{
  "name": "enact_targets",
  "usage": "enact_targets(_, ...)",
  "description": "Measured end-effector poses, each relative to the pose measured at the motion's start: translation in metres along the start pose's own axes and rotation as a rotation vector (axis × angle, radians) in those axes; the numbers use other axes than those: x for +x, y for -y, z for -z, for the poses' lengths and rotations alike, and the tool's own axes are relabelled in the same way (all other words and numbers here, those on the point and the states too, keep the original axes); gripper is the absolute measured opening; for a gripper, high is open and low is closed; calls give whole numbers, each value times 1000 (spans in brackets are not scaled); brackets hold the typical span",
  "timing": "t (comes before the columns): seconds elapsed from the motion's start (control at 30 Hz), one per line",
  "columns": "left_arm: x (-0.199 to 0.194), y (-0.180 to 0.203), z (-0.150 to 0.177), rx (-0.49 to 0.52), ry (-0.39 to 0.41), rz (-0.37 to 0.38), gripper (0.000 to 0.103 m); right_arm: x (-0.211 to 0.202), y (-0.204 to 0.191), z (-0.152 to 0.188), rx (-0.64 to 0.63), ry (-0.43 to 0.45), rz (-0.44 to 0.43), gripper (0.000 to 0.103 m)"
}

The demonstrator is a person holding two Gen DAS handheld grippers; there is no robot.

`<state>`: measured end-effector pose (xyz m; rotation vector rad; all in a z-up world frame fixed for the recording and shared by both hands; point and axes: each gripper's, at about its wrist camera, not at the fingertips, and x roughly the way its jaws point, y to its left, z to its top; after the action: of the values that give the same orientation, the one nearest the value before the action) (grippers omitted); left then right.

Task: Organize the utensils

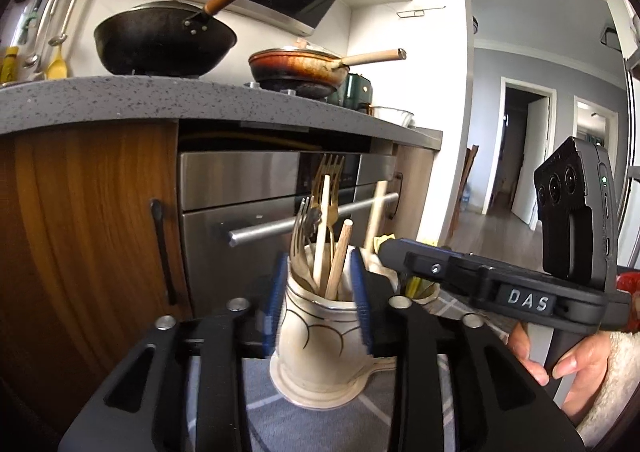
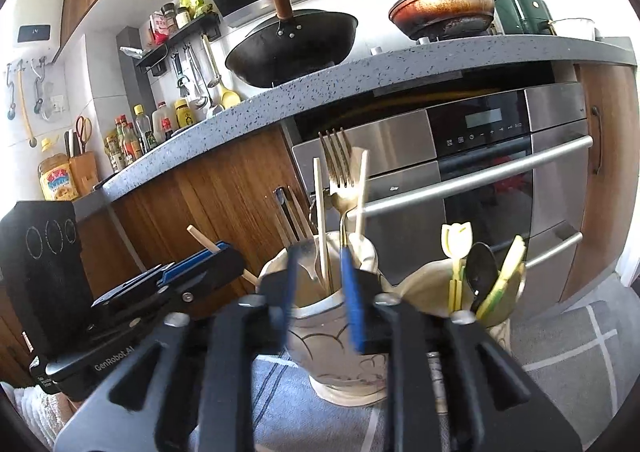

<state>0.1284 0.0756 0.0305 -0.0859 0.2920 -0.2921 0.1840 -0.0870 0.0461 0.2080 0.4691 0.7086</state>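
Speckled grey countertop (image 1: 168,104) runs across the left wrist view, a black wok (image 1: 164,40) and a rust-stained frying pan (image 1: 298,66) perched on top, brushed-steel oven (image 1: 256,188) and walnut-grain cabinet door (image 1: 88,212) below. Down front, the left gripper (image 1: 318,304) has its ribbed blue pads either side of a cream ceramic cup (image 1: 316,336) with dark curved lines; jaws partly apart, and the blur won't let me say whether the pads actually touch it, so no grip I can call. Out of that cup poke a gold fork (image 1: 330,176), a duller fork and pale wooden chopsticks (image 1: 336,264). To the right, a hand (image 1: 568,364) in a fuzzy cream sleeve carries the other tool, stamped "DAS". Over to the right wrist view: same counter (image 2: 360,68), sauce bottles (image 2: 132,136) lined along it, ladles hanging on the tiled wall. The right gripper (image 2: 320,300) is parted too, blue pads blurred in front of the cup's (image 2: 340,356) rim, nothing clamped. A second cream cup (image 2: 424,288) just right holds a yellow tulip-shaped utensil (image 2: 456,252) and a dark spoon (image 2: 482,264). Both stand on a grey cloth (image 2: 580,364) with white lines. At left, the other tool reads "GenRobot.AI".
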Motion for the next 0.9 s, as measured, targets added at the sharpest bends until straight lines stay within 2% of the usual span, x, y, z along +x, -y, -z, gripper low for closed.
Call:
enact_targets(0.07,-9,1,-1,-1,0,-5,46,-9,-1,-2,0,1,15,31)
enact_targets(0.13,-19,3,-3,-4,-4,-9,55,-21,-1,-4,8,4,24,41)
enact_targets(0.2,-31,5,-4,-3,-11,-17,69,-33,-2,-5,8,5,37,50)
enact_targets(0.27,-43,9,-5,-4,-16,-24,75,-50,-4,-3,-2,0,53,58)
enact_targets(0.33,-55,15,-5,-6,-36,-26,80,-67,-7,1,-16,-4,73,71)
enact_targets(0.4,-63,20,-3,-4,-49,-27,87,-81,-10,8,-31,-15,98,77)
enact_targets(0.6,-86,39,3,-11,-112,-54,94,-109,-16,29,-70,-69,174,91)
enact_targets(0.7,-93,48,11,-20,-158,-92,96,-123,-19,40,-91,-79,209,97)
enact_targets(0.9,-104,68,30,20,-203,-196,98,-141,-26,59,-147,-82,300,97)
